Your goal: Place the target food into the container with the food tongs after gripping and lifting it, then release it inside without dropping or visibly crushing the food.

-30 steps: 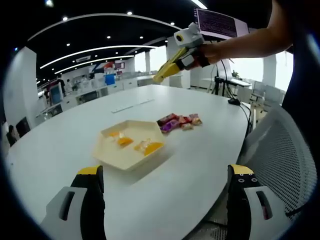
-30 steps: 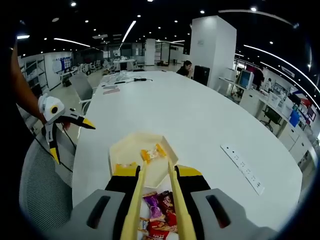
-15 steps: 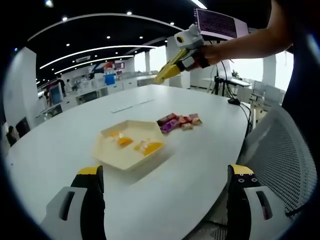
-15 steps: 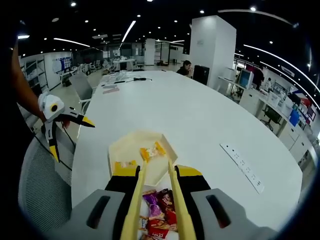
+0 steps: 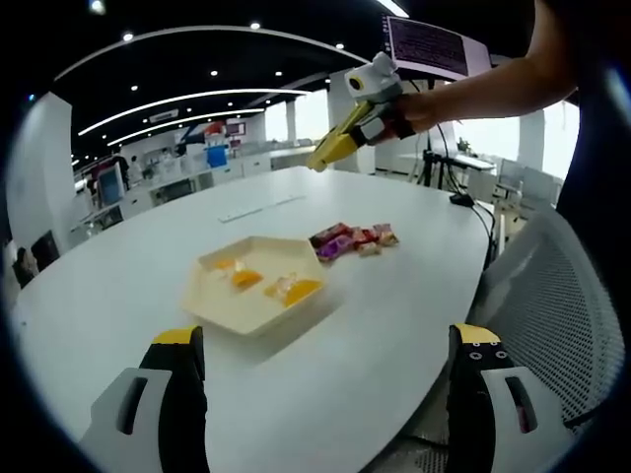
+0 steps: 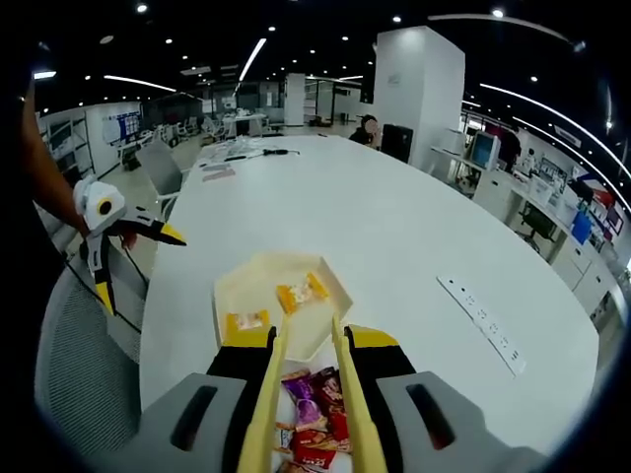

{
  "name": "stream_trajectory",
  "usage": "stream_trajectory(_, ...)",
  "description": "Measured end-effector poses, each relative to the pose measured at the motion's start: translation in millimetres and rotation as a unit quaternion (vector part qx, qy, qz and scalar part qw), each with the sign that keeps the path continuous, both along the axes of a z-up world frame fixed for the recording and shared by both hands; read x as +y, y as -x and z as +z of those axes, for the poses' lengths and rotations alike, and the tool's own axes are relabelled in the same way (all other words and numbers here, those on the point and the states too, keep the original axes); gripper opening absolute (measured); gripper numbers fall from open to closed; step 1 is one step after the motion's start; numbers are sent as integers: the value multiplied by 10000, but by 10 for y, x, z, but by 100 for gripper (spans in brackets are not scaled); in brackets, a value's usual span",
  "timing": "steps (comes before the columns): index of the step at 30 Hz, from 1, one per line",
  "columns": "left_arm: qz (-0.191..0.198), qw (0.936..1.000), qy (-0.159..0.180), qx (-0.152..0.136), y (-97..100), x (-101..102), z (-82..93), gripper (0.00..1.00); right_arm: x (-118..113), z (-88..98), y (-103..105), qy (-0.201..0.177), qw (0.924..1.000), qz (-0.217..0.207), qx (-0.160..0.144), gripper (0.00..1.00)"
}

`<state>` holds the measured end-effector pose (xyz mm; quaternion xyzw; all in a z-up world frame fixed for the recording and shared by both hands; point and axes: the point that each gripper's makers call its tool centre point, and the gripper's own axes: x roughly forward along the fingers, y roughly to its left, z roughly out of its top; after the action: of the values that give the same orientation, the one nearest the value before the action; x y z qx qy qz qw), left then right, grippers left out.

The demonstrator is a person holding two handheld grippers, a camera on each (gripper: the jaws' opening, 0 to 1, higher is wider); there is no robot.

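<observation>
Wrapped snacks, the target food as far as can be judged, are seen in a small pile on the white counter, right of centre in the left gripper view and at the bottom centre of the right gripper view, just beside the container. None is gripped. The container, a pale hexagonal tray, is shown at the middle of both views with two orange-wrapped pieces already lying inside it, so part of the job may be judged as done, while the pile outside is left to be moved.

The yellow food tongs are held between the fingers of the right gripper and are pointed toward the pile and the tray; the tong arms are seen apart, with nothing between their tips. In the left gripper view this gripper is seen raised in the upper right of the frame, well above the counter. The fingers of the left gripper are spread wide and hold nothing. Gripping, lifting and release of a further piece are judged as not yet begun.
</observation>
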<state>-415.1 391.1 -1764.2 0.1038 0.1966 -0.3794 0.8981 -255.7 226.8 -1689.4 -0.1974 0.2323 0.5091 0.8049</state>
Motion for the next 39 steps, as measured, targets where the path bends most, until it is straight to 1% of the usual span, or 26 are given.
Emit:
stream_trajectory(6,-15,10000,-18,4,4,0,-9,100,-14,-66,28,19,10000,-5,32,26)
stream_trajectory(11,-48,10000,-34,29,14,-12,-22,100,-25,-78,44,18,10000,-5,53,26)
stream_trajectory(14,-72,9999,-51,53,22,-19,-31,100,-47,-145,41,86,9999,8,73,26)
stream_trajectory(20,-112,9999,-77,47,32,-35,-29,100,-63,-269,53,96,9999,44,136,26)
stream_trajectory(24,-125,9998,-87,93,34,-32,-53,100,-109,-465,87,227,9994,100,231,26)
stream_trajectory(27,-118,9998,-77,109,32,-29,-58,100,-141,-660,144,468,9982,213,311,26)
stream_trajectory(31,-143,9997,-109,148,41,-35,-86,100,-174,-869,147,564,9971,259,431,26)
stream_trajectory(35,-125,9997,-134,189,42,-29,-99,100,-214,-997,135,638,9964,273,496,26)
stream_trajectory(39,-119,9996,-120,221,41,-25,-104,100,-220,-1083,135,713,9955,328,534,26)
